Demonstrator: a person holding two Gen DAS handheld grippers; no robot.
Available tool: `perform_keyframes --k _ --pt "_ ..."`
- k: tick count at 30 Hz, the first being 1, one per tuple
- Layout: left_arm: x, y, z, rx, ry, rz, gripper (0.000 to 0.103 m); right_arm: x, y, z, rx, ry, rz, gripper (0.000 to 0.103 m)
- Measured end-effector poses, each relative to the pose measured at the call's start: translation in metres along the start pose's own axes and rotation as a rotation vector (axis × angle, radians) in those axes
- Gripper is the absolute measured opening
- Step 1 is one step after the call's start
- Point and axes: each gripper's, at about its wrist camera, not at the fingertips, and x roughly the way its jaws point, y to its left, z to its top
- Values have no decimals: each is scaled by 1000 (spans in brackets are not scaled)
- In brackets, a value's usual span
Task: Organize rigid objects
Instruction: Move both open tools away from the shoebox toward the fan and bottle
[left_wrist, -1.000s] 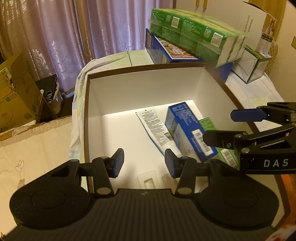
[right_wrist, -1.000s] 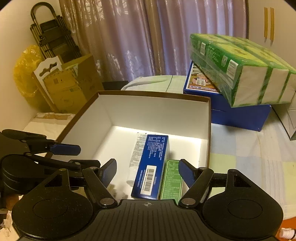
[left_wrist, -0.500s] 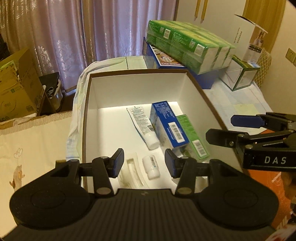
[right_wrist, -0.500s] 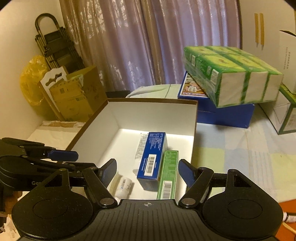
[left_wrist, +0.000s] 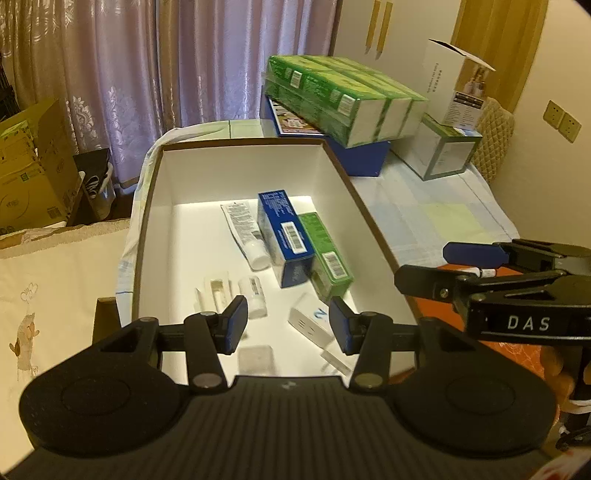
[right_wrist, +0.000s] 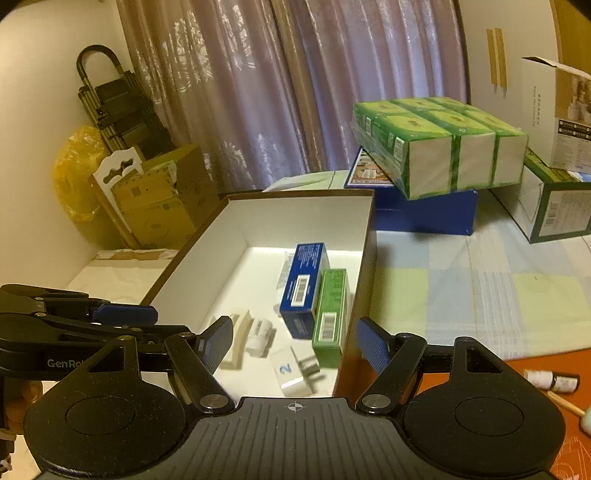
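A brown box with a white inside (left_wrist: 236, 173) (right_wrist: 295, 214) holds a blue carton (left_wrist: 284, 236) (right_wrist: 304, 284), a green carton (left_wrist: 325, 251) (right_wrist: 330, 306), a white tube (left_wrist: 243, 232), a small white bottle (left_wrist: 253, 297) (right_wrist: 260, 334), a white charger block (left_wrist: 308, 323) (right_wrist: 295, 373) and a cream piece (left_wrist: 216, 291) (right_wrist: 236, 339). My left gripper (left_wrist: 288, 328) is open and empty above the box's near end. My right gripper (right_wrist: 295, 343) is open and empty over the box's near right corner; it also shows in the left wrist view (left_wrist: 436, 269).
Green tissue packs (left_wrist: 340, 96) (right_wrist: 436, 144) lie on a blue box (right_wrist: 424, 214) behind the brown box. A green-white carton (left_wrist: 447, 151) and a tall white carton (left_wrist: 454, 88) stand at right. Small bottles (right_wrist: 550, 380) lie on an orange mat. Cardboard boxes (left_wrist: 33, 166) stand at left.
Both grippers have pulled back and up from the box, still open. More of the box's near end now shows, with the charger block, bottle and cream piece.
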Motion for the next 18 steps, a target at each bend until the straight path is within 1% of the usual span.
perform_keyframes --k 5,9,13,18 --pt "-13 -16 -17 -15 -2 -8 44 -19 -4 -17 -3 10 12 71" --pt "-18 -30 -35 -23 19 -17 44 -34 -10 -33 -16 24 19 71" --pt "-20 -47 -48 -31 39 -26 44 -49 -21 -47 -18 40 16 71" --pt "-20 -72 -59 -38 46 -43 44 -67 -38 -61 -10 56 13 71"
